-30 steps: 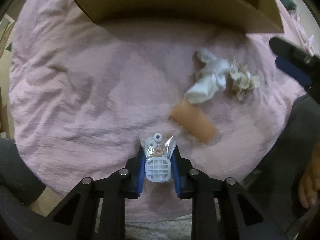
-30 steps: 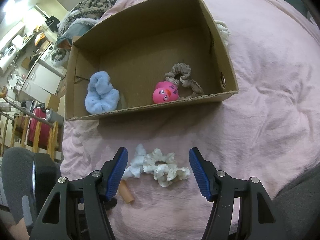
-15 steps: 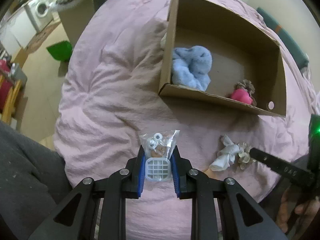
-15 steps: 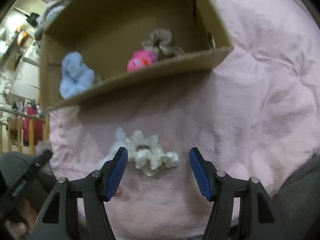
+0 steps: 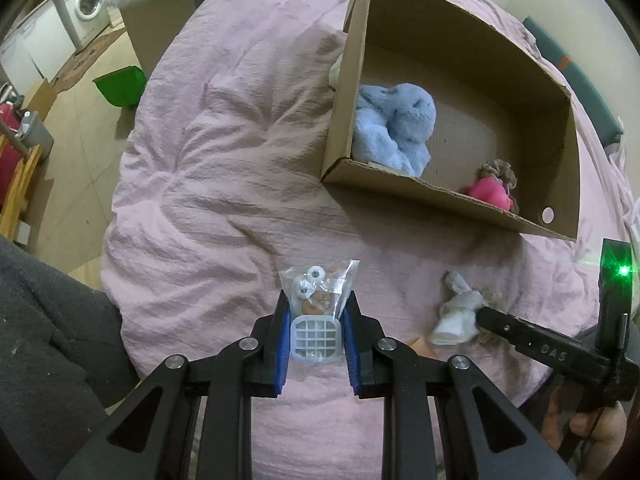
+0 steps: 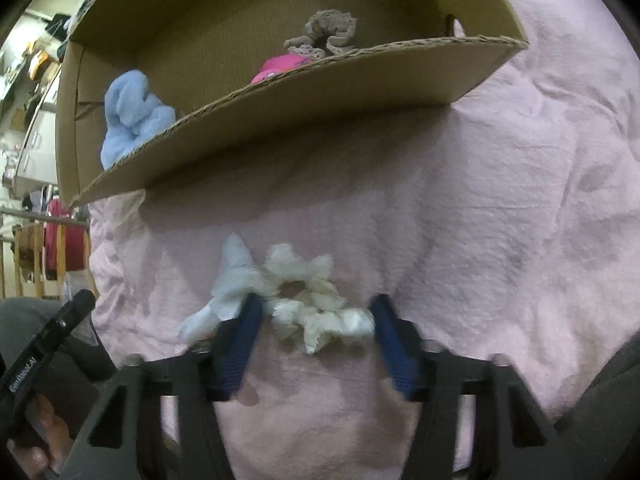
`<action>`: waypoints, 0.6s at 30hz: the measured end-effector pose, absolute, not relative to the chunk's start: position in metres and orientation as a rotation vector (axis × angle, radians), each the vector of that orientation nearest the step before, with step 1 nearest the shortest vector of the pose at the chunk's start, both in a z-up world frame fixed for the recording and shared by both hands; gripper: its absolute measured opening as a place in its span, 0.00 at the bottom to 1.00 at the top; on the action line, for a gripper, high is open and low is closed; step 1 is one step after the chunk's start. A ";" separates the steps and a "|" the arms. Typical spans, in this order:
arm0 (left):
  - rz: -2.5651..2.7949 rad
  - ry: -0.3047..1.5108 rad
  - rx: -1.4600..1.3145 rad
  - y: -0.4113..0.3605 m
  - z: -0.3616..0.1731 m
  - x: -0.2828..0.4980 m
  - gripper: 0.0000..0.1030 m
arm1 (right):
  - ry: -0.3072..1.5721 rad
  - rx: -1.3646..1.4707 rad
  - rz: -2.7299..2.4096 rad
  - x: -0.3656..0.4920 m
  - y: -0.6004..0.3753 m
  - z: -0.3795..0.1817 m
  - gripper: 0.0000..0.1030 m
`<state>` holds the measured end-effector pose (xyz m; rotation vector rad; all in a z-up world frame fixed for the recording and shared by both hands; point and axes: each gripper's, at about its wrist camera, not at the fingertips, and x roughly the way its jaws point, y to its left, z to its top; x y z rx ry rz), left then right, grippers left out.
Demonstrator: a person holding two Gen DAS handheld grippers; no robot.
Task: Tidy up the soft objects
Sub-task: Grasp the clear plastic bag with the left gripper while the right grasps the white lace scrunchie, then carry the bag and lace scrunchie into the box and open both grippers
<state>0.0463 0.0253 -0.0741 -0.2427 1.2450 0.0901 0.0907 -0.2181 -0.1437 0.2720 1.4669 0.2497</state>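
While the left gripper (image 5: 316,334) clamps a clear plastic packet (image 5: 316,312) between its fingers, the right gripper (image 6: 316,330) has its fingers spread around a cream scrunchie (image 6: 312,304) on the pink bedspread (image 6: 500,208), a white cloth (image 6: 228,292) beside it, near the cardboard box (image 6: 300,92).

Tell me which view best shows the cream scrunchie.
Right wrist: the cream scrunchie lies whole between the open right gripper fingers. Left wrist shows only a blurred edge behind the white cloth.

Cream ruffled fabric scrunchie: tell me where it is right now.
In the right wrist view the cream ruffled fabric scrunchie lies on the pink bedspread between the open right gripper fingers, beside a white crumpled cloth, below the cardboard box.
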 end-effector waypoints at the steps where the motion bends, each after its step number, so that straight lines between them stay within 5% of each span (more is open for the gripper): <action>1: 0.092 1.242 -0.242 0.025 -0.074 0.046 0.20 | 1.475 0.265 0.259 0.090 -0.216 -0.145 0.28; 5: 0.094 1.233 -0.240 0.026 -0.072 0.046 0.20 | 1.453 0.263 0.278 0.088 -0.214 -0.139 0.21; 18: 0.115 1.193 -0.247 0.033 -0.063 0.041 0.20 | 1.249 0.404 0.374 0.059 -0.242 -0.080 0.20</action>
